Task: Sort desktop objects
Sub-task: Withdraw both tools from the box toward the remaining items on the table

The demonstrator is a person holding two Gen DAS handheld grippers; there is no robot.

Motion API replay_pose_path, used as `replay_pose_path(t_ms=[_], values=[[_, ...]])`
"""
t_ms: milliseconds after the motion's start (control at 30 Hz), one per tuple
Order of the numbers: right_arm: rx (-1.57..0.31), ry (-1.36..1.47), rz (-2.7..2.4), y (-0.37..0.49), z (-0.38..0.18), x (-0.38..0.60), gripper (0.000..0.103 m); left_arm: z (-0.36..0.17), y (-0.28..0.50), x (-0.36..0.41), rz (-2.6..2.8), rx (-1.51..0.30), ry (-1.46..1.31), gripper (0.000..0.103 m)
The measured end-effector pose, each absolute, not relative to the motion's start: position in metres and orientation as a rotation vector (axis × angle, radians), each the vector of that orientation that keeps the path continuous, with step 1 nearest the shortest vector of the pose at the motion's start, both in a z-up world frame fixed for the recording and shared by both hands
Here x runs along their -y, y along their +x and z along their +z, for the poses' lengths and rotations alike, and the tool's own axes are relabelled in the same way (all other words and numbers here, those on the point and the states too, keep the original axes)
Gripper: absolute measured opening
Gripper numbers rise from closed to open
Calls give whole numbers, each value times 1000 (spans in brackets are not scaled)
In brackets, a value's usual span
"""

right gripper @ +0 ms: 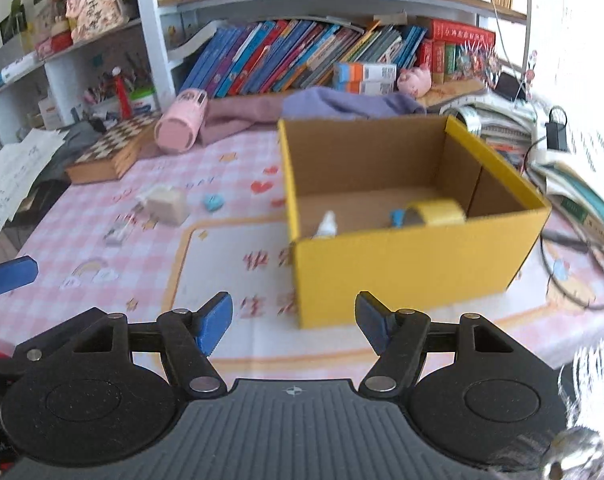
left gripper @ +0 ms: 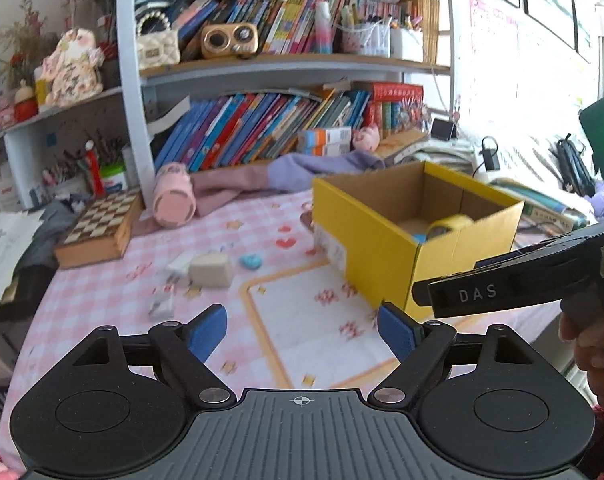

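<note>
A yellow cardboard box [left gripper: 382, 236] [right gripper: 418, 264] stands open on the pink checked tablecloth. Inside it lie a yellow tape roll [right gripper: 436, 212] [left gripper: 450, 226], a small white bottle [right gripper: 327, 225] and a blue item [right gripper: 398, 216]. Left of the box on the cloth lie a beige block [left gripper: 211, 270] [right gripper: 167, 204], a small blue object [left gripper: 250, 261] [right gripper: 214, 201] and a small clear packet [left gripper: 161, 304] [right gripper: 118, 232]. My left gripper [left gripper: 302, 330] is open and empty, low over the cloth. My right gripper [right gripper: 294, 320] is open and empty, in front of the box's near wall.
A chessboard box [left gripper: 98, 228] [right gripper: 114, 152] and a pink cylinder case [left gripper: 173, 196] [right gripper: 180, 126] lie at the back left. Purple and pink cloths [right gripper: 342, 104] lie behind the box. Bookshelves [left gripper: 282, 68] line the back. Books, a charger and cables [right gripper: 558, 136] crowd the right.
</note>
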State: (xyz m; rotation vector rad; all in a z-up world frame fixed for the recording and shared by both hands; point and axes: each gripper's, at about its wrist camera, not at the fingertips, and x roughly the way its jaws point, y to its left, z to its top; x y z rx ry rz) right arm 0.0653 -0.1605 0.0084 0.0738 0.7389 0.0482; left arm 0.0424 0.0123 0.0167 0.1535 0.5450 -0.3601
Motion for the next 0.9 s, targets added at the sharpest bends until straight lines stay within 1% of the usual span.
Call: replay_pose_path(t_ms=[300,600,633,700,900], values=[[-785,78,92,54,1,129,68,6,34,-41,-310,-622,173,86],[-817,45,175,60,-3,97,69,5,30,-69,-218,-642,159,87],[-818,40,186,60,-3,93,69,5,29,-73,-207,-644,157,87],[-818,30,209,61,-3,86,70,6,27,-79,-186,-644,152,91],[-827,21,258,67,-4,69,70,9,22,-94,-138,-632,145,91]])
